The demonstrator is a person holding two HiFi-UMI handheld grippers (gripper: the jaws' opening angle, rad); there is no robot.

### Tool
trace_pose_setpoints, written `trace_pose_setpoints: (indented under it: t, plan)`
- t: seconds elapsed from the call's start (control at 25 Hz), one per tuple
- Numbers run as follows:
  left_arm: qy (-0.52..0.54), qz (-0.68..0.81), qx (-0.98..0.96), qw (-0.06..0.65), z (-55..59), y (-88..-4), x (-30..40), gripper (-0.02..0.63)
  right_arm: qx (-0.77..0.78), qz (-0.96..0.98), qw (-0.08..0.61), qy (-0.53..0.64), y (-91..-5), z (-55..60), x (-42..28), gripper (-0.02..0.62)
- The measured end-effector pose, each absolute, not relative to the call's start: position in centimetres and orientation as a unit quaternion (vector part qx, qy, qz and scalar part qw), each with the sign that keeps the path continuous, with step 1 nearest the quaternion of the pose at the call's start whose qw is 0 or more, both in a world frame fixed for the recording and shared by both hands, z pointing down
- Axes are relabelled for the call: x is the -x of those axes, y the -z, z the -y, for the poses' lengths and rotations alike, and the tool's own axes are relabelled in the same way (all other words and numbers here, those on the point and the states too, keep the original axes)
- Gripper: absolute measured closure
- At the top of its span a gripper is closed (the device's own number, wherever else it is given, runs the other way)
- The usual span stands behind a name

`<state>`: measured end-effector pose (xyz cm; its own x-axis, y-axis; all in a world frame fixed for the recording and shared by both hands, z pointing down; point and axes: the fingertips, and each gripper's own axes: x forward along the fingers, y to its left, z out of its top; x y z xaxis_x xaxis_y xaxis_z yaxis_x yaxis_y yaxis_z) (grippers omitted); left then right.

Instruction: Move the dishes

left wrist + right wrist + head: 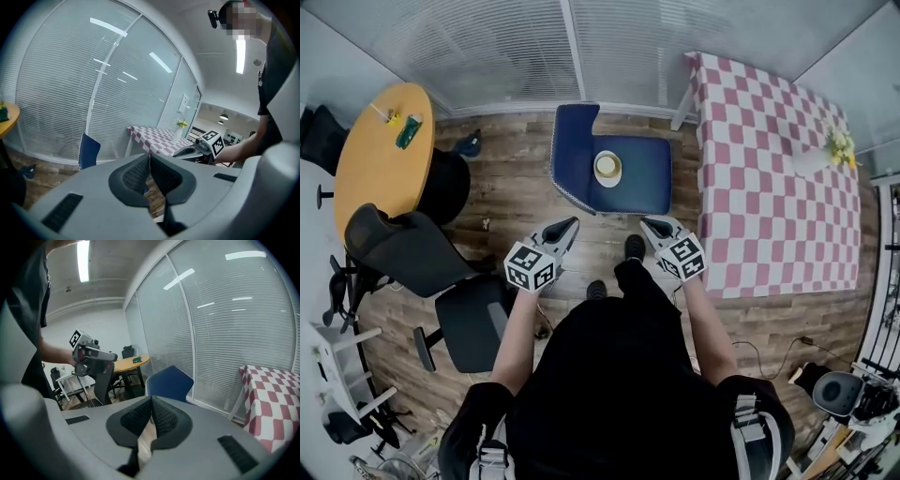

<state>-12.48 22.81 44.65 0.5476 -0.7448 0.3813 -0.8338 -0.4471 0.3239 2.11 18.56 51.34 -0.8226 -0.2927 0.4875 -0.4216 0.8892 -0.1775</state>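
Dish sits on blue chair, ahead, midway between both units. We find left hand-held gripper and right hand-held gripper clenched, empty; we judge approach posture, nothing grasped yet.

Both arms reach forward side by side — the left gripper and right gripper point far and slightly down, jaws pressed together, empty.

Floor wood; tablecloth cloth; chair seat fabric; left gripper matt plastic.

Round white dish, yellowish ctr, on blue chair seat
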Motion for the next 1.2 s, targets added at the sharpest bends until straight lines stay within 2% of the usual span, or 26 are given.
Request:
trace_pose_setpoints:
  t: [0.68, 1.2]
  plan:
    - [-0.076, 0.564, -0.778, 0.267, -14.4, -45.3, 13.8, 0.581, -0.062, 0.955, 0.267, -0.111, -53.2, -6.7, -0.1, 0.578]
    - [-0.071, 0.608, -0.739, 0.283, -13.4, -46.6, 16.2, 0.581, 0.033, 0.947, 0.317, -0.047, -56.4, -4.9, 3.3, 0.578]
